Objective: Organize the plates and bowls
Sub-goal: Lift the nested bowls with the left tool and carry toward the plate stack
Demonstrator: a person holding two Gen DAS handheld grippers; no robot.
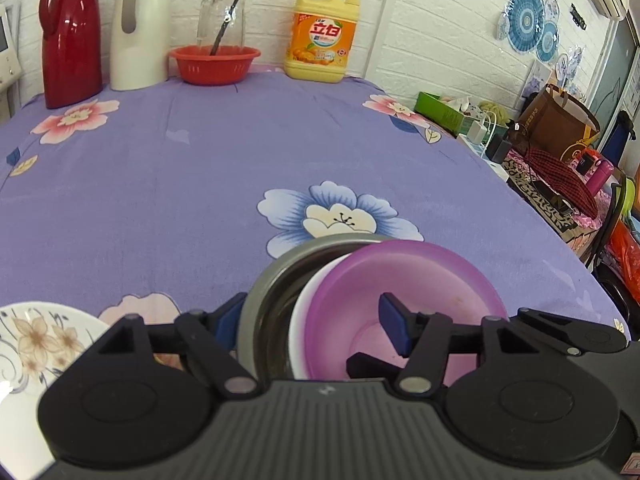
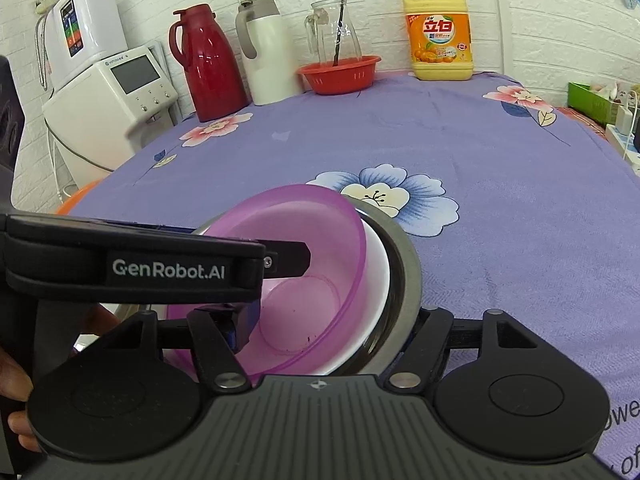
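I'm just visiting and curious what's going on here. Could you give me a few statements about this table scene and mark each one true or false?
1. The purple bowl sits nested in a white bowl, inside a metal bowl. True.
2. The floral plate lies under the bowls. False: it lies beside them on the tablecloth.
3. The left gripper straddles the bowls' rims. True.
4. The red basket sits beside the bowls. False: it stands far off by the wall.
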